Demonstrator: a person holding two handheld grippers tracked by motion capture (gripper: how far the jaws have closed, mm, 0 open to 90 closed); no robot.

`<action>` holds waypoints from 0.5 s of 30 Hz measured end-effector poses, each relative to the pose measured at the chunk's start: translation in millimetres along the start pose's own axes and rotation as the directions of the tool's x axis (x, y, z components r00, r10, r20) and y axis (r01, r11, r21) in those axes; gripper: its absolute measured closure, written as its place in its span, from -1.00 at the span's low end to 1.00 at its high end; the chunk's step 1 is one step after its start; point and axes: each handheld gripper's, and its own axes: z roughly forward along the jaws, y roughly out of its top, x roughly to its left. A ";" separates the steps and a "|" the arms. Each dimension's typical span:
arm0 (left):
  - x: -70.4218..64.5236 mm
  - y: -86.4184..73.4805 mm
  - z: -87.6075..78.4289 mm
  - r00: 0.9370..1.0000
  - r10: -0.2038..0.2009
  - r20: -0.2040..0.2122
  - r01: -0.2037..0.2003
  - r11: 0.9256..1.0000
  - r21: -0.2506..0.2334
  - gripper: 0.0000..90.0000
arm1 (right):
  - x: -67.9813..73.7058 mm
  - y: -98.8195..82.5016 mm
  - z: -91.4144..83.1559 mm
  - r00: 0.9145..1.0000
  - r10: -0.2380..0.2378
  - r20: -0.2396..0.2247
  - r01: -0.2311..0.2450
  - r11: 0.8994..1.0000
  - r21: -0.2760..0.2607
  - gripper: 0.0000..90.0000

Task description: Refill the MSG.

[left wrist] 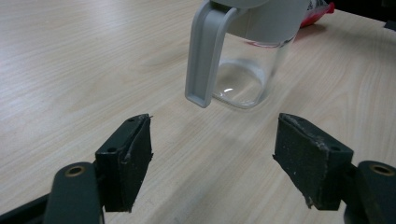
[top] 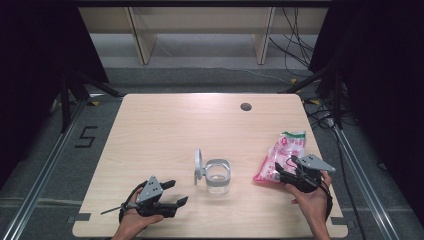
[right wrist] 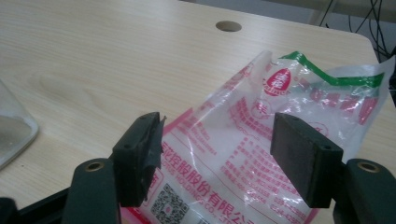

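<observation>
Pink-printed bag [top: 279,158]: one | clear jar [top: 218,176]: one | lid, apparently open

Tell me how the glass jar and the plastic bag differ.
The jar stands upright; the bag lies flat and crumpled. The jar is rigid clear glass with a grey collar and raised lid; the bag is soft film printed red and green. Both rest on the table and are see-through.

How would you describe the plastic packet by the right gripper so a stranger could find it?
Start at the pale wooden table and go to its right edge. Just ahead of the right gripper lies a flat, crinkly clear plastic packet with pink-red print and a green stripe, unlike the rigid clear grey-lidded jar at the centre.
</observation>
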 end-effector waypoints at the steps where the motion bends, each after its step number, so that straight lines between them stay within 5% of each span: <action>1: -0.3 0.1 -1.1 1.000 0.002 -0.011 -0.002 1.000 0.008 -0.41 | -5.0 0.3 -1.1 1.000 -0.024 0.001 0.024 1.000 0.002 -0.24; 3: -1.0 0.7 -1.4 1.000 0.010 0.002 -0.010 1.000 0.002 -0.41 | -4.3 -0.5 -2.6 1.000 0.026 0.012 -0.026 1.000 -0.002 -0.24; 4: -1.9 1.1 -1.6 1.000 0.012 0.008 -0.012 1.000 0.002 -0.41 | -9.7 -0.4 -2.7 1.000 -0.015 0.012 0.015 1.000 -0.003 -0.25; 6: -2.4 1.9 -1.5 1.000 0.030 0.007 -0.030 1.000 -0.002 -0.41 | -10.3 -1.6 -3.4 0.999 0.027 0.028 -0.026 1.000 -0.009 -0.27; 8: -3.3 2.2 -1.6 0.999 0.046 0.010 -0.046 0.999 0.005 -0.41 | -17.1 -2.5 -3.1 1.000 0.006 0.026 -0.005 1.000 -0.013 -0.31; 12: -4.6 0.5 -0.9 1.000 0.008 0.010 -0.008 1.000 -0.008 -0.41 | -19.6 -4.2 -3.3 0.998 0.064 0.029 -0.064 0.998 0.002 -0.43; 13: -2.0 0.9 -2.4 0.999 0.040 -0.001 -0.040 0.999 0.021 -0.41 | -24.0 -4.5 -1.9 0.999 0.031 0.032 -0.030 1.000 -0.002 -0.46; 15: -4.6 0.6 -1.3 1.000 0.013 0.009 -0.013 1.000 -0.001 -0.41 | -24.5 -5.2 -1.7 0.999 0.039 0.031 -0.040 0.999 0.006 -0.49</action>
